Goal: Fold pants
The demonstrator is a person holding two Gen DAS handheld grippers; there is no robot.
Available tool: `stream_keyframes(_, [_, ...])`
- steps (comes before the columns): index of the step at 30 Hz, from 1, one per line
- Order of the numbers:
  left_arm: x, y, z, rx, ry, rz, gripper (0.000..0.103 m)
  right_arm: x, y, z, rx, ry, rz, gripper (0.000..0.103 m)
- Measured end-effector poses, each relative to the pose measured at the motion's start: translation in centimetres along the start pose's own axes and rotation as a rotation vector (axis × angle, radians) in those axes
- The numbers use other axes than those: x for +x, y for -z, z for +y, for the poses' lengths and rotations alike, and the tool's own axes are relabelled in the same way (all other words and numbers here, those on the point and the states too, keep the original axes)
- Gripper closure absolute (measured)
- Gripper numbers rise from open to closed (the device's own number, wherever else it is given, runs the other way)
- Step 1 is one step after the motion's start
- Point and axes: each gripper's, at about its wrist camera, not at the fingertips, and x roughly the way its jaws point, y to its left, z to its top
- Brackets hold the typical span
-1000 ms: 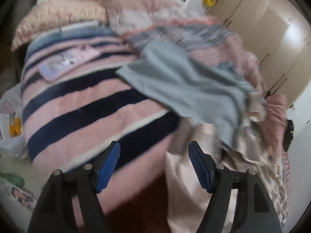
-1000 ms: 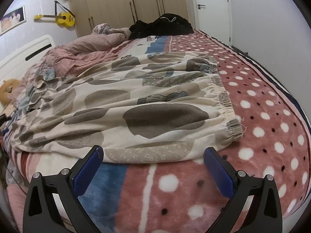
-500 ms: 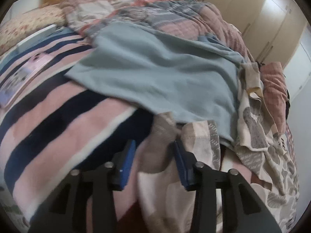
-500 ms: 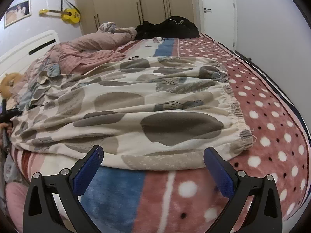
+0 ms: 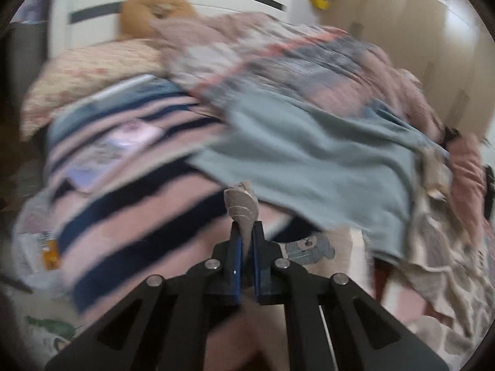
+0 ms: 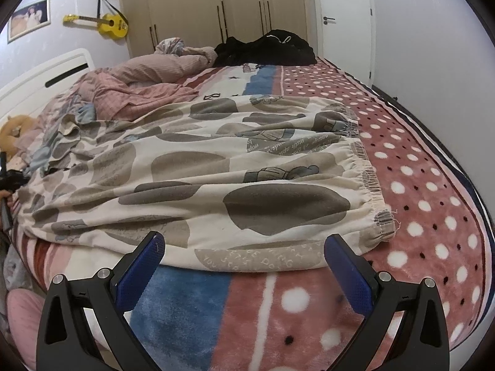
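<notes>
Pants (image 6: 216,170), cream with grey blotches, are lying spread flat across the polka-dot blanket (image 6: 433,185) on the bed, no fold showing yet. At the leg end, the left gripper (image 5: 246,241) is pinching a cuff (image 5: 241,207) between pressed-together pads. Near the waistband (image 6: 371,182), the right gripper (image 6: 244,256) is hovering spread wide, holding nothing.

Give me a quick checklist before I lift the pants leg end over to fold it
1. Left tongs shut on pants hem: ok.
2. Right tongs gripping pants: not ok, open, just short of the near edge.
3. Waistband lying flat on the polka-dot blanket: ok.
4. Leg end clear of the grey-blue cloth: not ok, cloth overlaps it.
5. Pants smooth: not ok, wrinkled toward the leg end.
</notes>
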Motion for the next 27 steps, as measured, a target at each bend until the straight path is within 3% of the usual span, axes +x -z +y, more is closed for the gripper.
stream_keyframes(5, [0.2, 0.7, 3.8, -0.076, -0.096, 0.019, 0.099, 0.1, -0.1, -0.1, -0.003, 0.006, 0.000, 0.000])
stream_keyframes(11, [0.2, 3.6, 5.7, -0.106, -0.103, 0.080, 0.096, -0.3, 0.1, -0.9, 0.009, 0.004, -0.007, 0.000])
stream_keyframes(13, [-0.2, 3.8, 6.2, -0.138, -0.053, 0.104, 0.084, -0.4, 0.3, -1.2, 0.013, 0.004, -0.007, 0.000])
stream_keyframes(15, [-1.2, 4.2, 6.5, -0.158, 0.040, 0.123, 0.051, -0.5, 0.4, -1.4, 0.011, 0.006, -0.004, 0.000])
stream_keyframes(22, [-2.9, 6.8, 4.1, -0.100, 0.297, 0.277, 0.039, -0.2, 0.8, -1.9, 0.031, -0.017, 0.012, 0.000])
stream_keyframes(27, [-3.6, 8.0, 1.0, -0.064, 0.431, 0.328, 0.034, 0.4, 1.6, -1.6, 0.046, -0.039, 0.040, 0.000])
